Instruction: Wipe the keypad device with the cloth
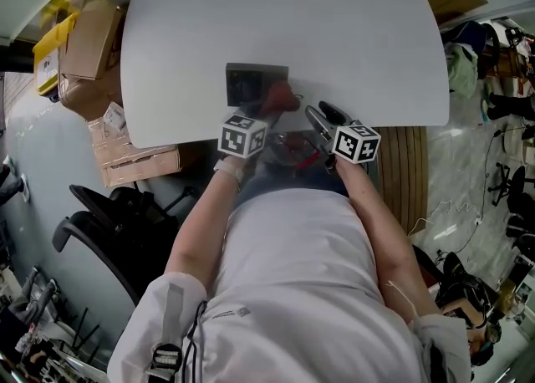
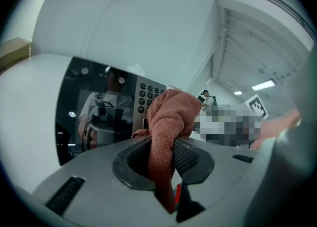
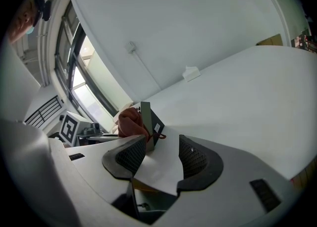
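Observation:
The keypad device point(image 1: 255, 84) stands on the white table point(image 1: 368, 47) near its front edge. In the left gripper view its glossy dark screen point(image 2: 94, 114) and its block of round keys point(image 2: 148, 94) face me. My left gripper point(image 2: 161, 156) is shut on a rust-red cloth point(image 2: 168, 117), whose bunched end rests against the keypad side of the device. In the head view the cloth point(image 1: 281, 99) sits at the device's right edge, with the left gripper point(image 1: 269, 112) just behind it. My right gripper point(image 3: 163, 154) stands open and holds nothing, to the right of the device point(image 3: 148, 119).
Cardboard boxes point(image 1: 92, 47) are stacked off the table's left side, and a black office chair point(image 1: 109, 222) stands below them. A wooden slatted panel point(image 1: 410, 176) lies under the table's right front corner. A small white fitting point(image 3: 190, 73) sits at the far edge.

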The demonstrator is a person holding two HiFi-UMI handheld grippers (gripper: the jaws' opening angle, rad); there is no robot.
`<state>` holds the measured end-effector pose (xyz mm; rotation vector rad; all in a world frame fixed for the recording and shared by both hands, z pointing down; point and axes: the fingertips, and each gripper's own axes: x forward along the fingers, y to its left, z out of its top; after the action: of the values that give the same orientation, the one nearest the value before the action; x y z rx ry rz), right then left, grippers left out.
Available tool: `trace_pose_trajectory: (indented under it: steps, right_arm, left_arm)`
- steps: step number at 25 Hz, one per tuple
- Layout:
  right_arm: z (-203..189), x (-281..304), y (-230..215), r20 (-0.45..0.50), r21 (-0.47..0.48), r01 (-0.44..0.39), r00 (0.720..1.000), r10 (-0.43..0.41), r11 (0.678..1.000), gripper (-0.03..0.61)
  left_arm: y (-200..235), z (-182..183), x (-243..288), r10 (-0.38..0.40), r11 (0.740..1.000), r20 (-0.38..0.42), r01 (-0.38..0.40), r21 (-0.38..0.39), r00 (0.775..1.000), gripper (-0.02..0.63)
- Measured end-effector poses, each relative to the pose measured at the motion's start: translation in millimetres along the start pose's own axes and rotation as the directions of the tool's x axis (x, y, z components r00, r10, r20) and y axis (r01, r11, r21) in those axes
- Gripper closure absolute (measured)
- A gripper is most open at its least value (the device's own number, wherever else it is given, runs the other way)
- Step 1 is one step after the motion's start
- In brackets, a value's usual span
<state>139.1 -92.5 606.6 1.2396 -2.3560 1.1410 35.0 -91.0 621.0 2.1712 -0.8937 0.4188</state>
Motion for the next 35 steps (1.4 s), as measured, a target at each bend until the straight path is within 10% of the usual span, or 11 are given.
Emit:
trace_pose_trajectory:
  steps: [11,20,28,35]
  right_arm:
    - [-1.7,1.4,-1.9,0.007,0.025,-0.001,1.000,0.001,1.000,0.366]
    - [2.7,2.2,5.0,0.020,0.013,-0.020,1.000,0.019,1.000,0.367]
    - [49.7,-15.0,49.1,0.151,-0.135,-0.099,0.981,0.119,0.986,0.481]
    - [106.5,-53.6,136.3,0.203,-0.350,-0.228,0.929,0.311,0.909,0.522]
  left_arm:
    - [29.5,-35.6,-27.0,0.056,0.986,0.002,-0.055,-0.156,0.998,0.529]
    - [85.4,-28.9,-88.5,0.263,0.934,0.100,-0.227,-0.274,0.960,0.528]
    - [55.9,21.8,-138.8,0.279,0.955,0.259,-0.239,-0.175,0.925,0.528]
    - [-21.2,96.2,-183.0,0.182,0.977,0.412,-0.212,0.028,0.893,0.528]
